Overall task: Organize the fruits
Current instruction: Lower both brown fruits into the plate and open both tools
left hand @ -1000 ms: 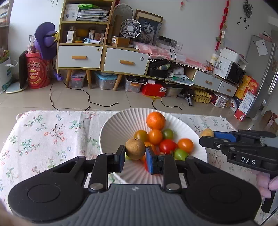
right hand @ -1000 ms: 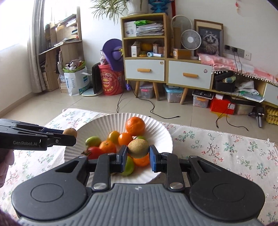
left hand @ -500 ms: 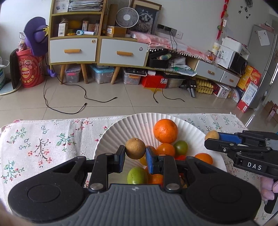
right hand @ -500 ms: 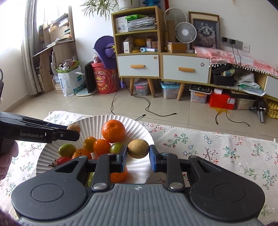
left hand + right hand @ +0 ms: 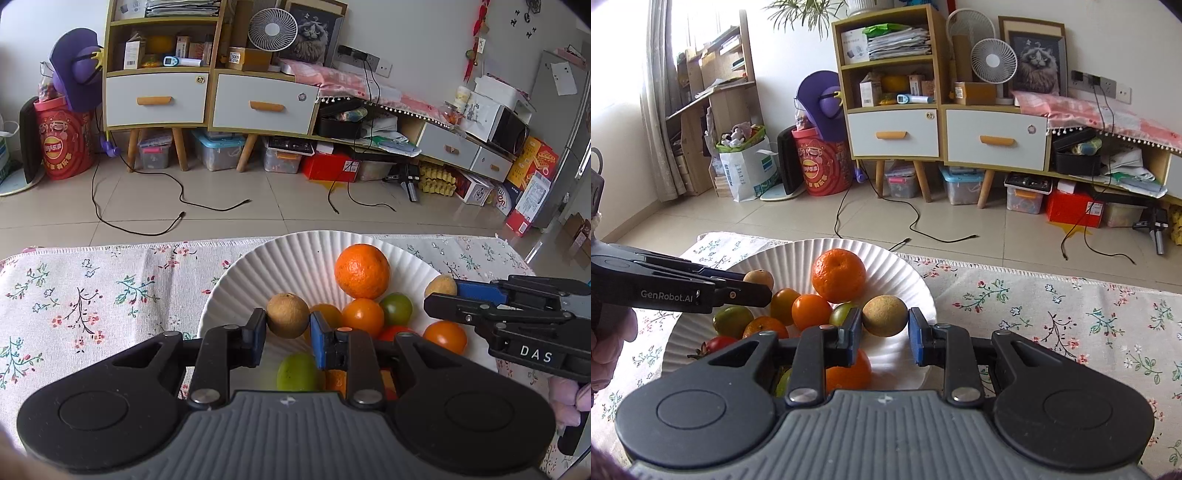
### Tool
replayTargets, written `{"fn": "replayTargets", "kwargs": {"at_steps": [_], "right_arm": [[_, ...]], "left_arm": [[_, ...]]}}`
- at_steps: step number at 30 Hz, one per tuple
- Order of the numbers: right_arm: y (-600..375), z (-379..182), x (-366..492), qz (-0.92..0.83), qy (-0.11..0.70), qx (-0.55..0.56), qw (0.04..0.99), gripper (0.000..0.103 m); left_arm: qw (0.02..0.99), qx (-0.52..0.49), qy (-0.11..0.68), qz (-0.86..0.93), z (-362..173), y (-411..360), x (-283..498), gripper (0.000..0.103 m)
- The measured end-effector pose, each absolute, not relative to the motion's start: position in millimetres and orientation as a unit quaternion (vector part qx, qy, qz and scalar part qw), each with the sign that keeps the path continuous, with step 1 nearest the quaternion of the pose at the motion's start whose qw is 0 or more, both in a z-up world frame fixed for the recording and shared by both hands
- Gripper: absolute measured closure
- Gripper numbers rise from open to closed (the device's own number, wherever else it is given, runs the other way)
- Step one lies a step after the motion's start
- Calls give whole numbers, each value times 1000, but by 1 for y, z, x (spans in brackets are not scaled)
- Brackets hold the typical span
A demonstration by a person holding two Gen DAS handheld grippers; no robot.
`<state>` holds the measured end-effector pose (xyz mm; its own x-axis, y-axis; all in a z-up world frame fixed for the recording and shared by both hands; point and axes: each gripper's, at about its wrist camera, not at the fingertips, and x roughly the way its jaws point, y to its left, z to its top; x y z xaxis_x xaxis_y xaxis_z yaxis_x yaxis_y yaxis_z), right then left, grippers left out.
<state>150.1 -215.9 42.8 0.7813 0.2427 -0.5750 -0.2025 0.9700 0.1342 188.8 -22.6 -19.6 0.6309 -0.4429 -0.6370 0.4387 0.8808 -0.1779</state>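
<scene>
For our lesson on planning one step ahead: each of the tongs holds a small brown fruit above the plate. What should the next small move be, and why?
Probably carry both away from the white plate toward the floral cloth: left tongs and right tongs each already grip a brown fruit, lifted clear of the pile.

Ribbed matt paper plate [image 5: 291,258], woven floral cloth [image 5: 92,295], pebbled orange [image 5: 362,271], glossy tomatoes [image 5: 445,336].

We look across a pale tiled floor [image 5: 258,192] strewn with black cables [image 5: 916,218] toward a white wall [image 5: 413,33], wooden cabinets with white drawers [image 5: 945,133], a white fan [image 5: 989,61], and daylight through a curtained window [image 5: 665,92] at left.
</scene>
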Motion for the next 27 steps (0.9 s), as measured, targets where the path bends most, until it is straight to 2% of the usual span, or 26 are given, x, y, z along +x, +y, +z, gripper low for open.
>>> {"fn": "replayTargets", "kwargs": {"at_steps": [7,11,15,17,21,23,27], "right_arm": [[-217,46,148,116,304,39,945,74],[-221,53,146,105,299,48,947,70],[-226,59,140,92,299,57,948,66],[-227,61,136,84,303,57,947,58],[-225,65,126,62,317,55,945,48],[-223,68,119,47,322,52,944,41],[-216,74,105,15,336,47,941,29]], "left_arm": [[906,1,346,-242,-17,-22,186,72],[909,5,344,-237,-12,-20,181,58],[912,11,341,-228,-6,-15,172,49],[914,13,342,-219,-3,-14,166,42],[916,22,349,-198,2,-11,150,29],[918,26,352,-183,4,-10,140,17],[919,29,363,-153,9,-5,120,9]]}}
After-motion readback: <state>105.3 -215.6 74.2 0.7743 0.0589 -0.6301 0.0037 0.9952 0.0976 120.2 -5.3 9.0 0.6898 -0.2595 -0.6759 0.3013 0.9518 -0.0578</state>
